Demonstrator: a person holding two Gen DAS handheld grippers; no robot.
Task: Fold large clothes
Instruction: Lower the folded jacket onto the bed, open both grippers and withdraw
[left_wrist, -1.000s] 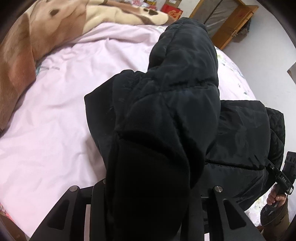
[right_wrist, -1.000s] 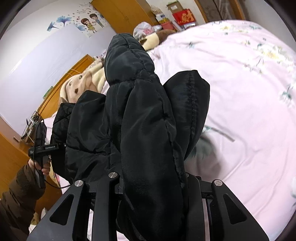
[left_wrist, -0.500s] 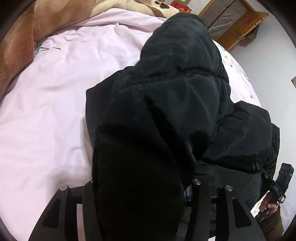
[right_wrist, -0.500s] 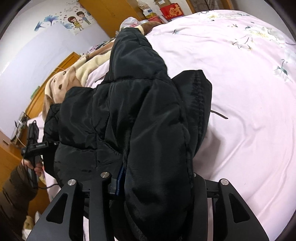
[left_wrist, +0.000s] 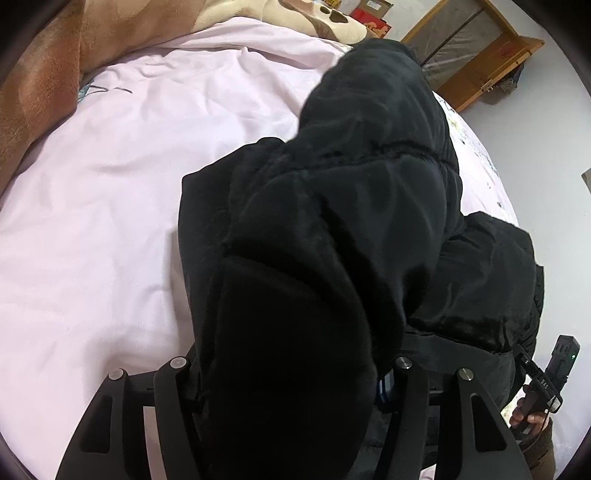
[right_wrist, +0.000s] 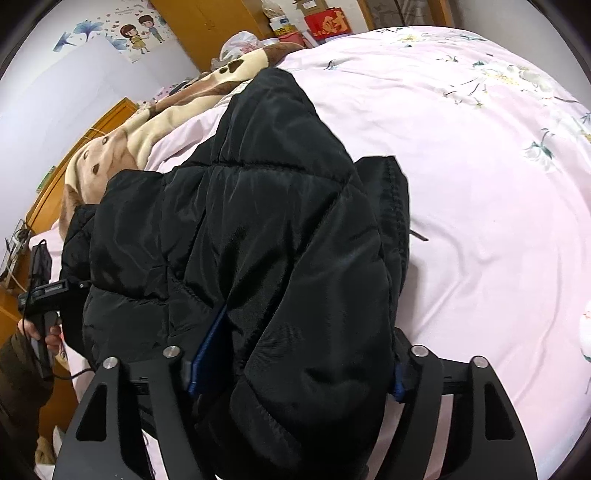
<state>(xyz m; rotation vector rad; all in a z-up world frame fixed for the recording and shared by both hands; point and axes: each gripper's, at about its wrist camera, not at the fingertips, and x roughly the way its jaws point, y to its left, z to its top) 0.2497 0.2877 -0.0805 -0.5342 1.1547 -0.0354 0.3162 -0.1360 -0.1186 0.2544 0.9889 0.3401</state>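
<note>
The left tool has just been spreading its jaws; a thick fold of the black padded jacket still fills the gap, and whether the pads press it cannot be told. The right tool has also just been opening, its blue pads standing beside the fabric draped between them. The jacket lies bunched on the pink bed sheet, near a brown-and-cream blanket.

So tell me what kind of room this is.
Most likely a home bedroom: a bed with a pink floral sheet, a brown cartoon blanket, wooden wardrobes and cartoon wall stickers.
</note>
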